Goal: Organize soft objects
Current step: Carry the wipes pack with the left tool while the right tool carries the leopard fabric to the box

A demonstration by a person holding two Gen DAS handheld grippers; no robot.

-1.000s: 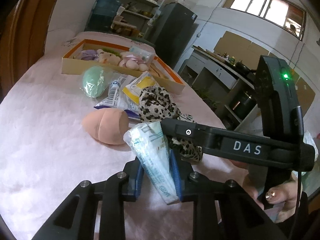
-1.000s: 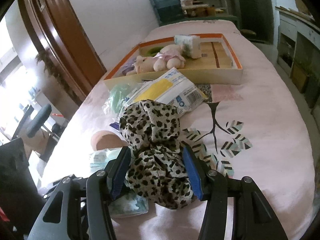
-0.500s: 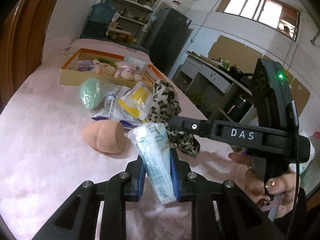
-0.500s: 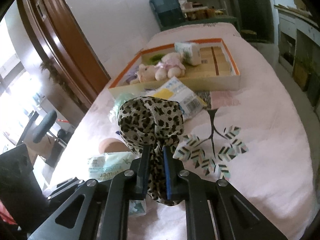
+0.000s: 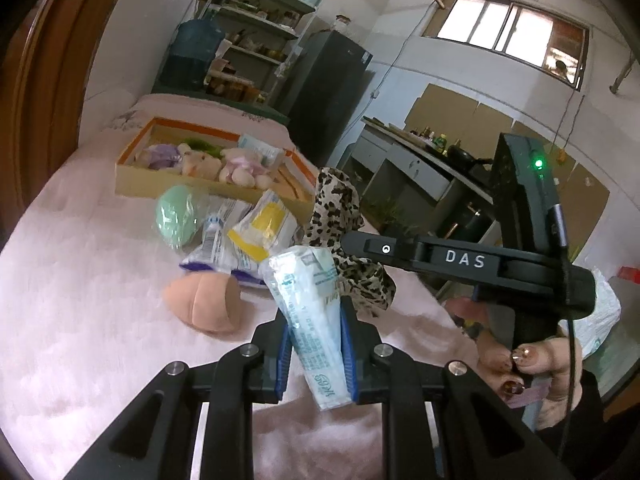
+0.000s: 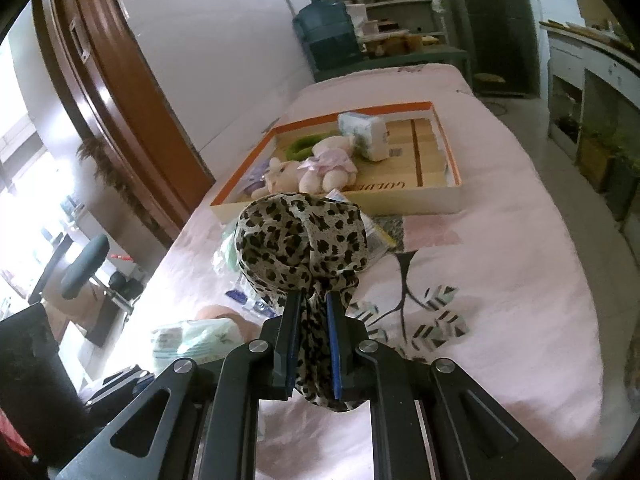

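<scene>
**Right wrist view: two soft items held aloft, box lies ahead**

Right wrist camera shows the right gripper with its jaws clamped on a leopard-print scrunchie, which bunches up above the jaws and hangs a little below them, clear of the pink-covered bench. Straight ahead along the jaws, well apart, sits the orange-rimmed box, its long axis running away from the camera and slightly leftward; the bare stretch of its floor is on the right side. From the left wrist camera, the left gripper has its jaws pressed together on a tissue pack, held upright with its long axis roughly vertical between the jaws. The box lies ahead and to the left there, farther off than in the right view, so the right hand looks the nearer of the two.

Count, as far as can be made out: one scrunchie and one tissue pack in the grippers; on the bench, one peach-coloured sponge, one green sponge in wrap, and at least two flat packets. Inside the box: two plush toys, one tissue pack, one green piece and one purple piece, both partly hidden.
</scene>
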